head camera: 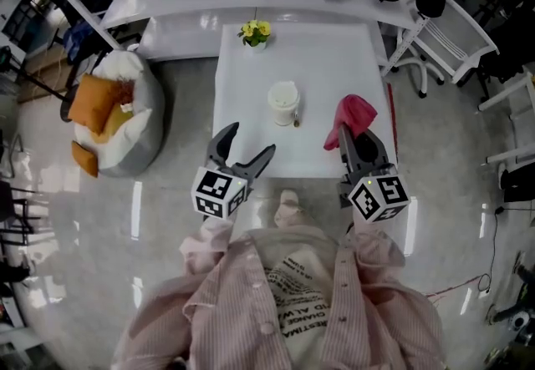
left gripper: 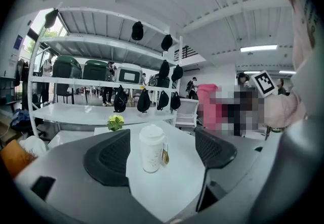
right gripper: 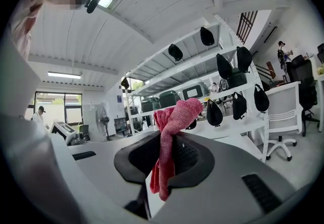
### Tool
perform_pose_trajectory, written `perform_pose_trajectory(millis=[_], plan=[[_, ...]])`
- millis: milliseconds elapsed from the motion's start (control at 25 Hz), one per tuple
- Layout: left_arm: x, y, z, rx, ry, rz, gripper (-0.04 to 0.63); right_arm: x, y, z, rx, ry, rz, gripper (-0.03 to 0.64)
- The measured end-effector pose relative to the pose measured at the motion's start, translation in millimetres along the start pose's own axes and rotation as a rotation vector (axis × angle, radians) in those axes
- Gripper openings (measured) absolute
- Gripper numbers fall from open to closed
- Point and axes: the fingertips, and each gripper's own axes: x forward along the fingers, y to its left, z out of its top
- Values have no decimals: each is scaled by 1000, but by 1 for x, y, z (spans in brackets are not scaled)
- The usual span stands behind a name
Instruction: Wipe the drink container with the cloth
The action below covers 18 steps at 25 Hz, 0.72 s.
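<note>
I am gripping the cloth (head camera: 353, 114) in the closed right gripper (head camera: 358, 139) over the table's (head camera: 334, 51) right side and aiming the wide-open, empty left gripper (head camera: 249, 139) at the cup (head camera: 283, 103) standing mid-table, untouched; wiping appears not yet begun.

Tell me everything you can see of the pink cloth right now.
The cloth is pinkish red with a nubby, towel-like weave, bunched into a narrow wad. The right gripper is shut on its middle: one end pokes up beyond the jaws, the other hangs below them. In the head view it sits above the white table's right near part, apart from the cup. Nothing but the jaws visibly touches it.
</note>
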Motion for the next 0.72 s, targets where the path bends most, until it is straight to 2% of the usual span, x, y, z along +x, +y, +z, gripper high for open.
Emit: perform_pose_trajectory(millis=[240, 360, 720], plan=[[39, 9, -13, -17, 69, -28, 377, 35, -22, 0, 6, 13, 32, 38], [55, 15, -14, -20, 79, -36, 379, 52, -31, 1, 6, 14, 45, 38], [101, 32, -27, 12, 153, -78, 382, 92, -48, 1, -23, 39, 87, 38]])
